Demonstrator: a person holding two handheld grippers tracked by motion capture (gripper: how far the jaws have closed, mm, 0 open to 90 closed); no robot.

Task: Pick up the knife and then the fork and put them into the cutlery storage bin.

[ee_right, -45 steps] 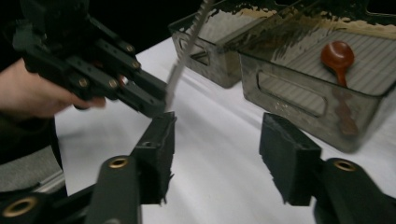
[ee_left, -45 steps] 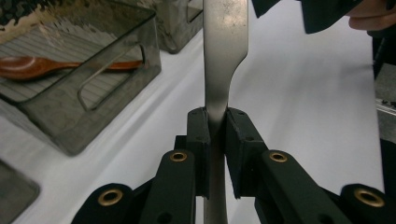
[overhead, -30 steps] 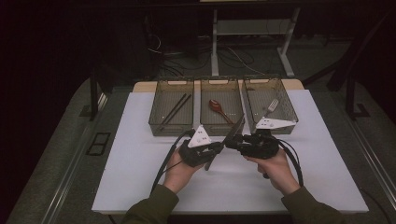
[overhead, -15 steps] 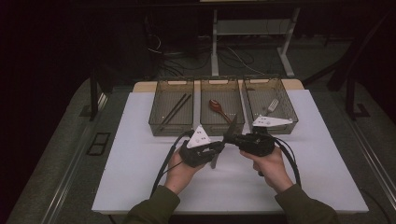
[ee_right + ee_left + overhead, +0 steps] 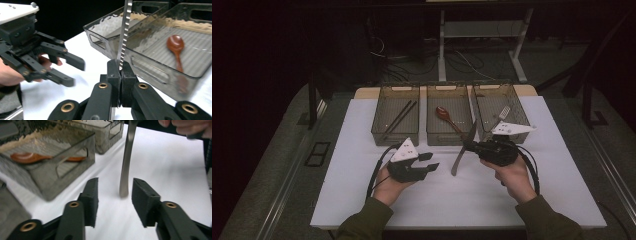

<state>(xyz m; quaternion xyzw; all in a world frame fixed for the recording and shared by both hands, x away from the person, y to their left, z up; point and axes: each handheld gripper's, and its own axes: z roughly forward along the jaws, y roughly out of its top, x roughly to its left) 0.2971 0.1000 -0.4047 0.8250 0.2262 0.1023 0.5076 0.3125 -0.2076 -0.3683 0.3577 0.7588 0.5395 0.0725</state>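
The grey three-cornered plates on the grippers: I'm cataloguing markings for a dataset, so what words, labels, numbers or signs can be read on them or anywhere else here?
None can be read.
Grey three-cornered plate on the left gripper: a few small dark marks, too small to read.
Grey three-cornered plate on the right gripper: small dark marks, likewise illegible.
Serrated metal knife, red-brown wooden spoon, three clear plastic bins: no lettering visible.

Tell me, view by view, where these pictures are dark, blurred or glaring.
High view: room dark, white table lit. Left gripper view: knife slightly soft, near bin blurred, tabletop bright. Right gripper view: left gripper motion-blurred, background black, glare on the bin walls.
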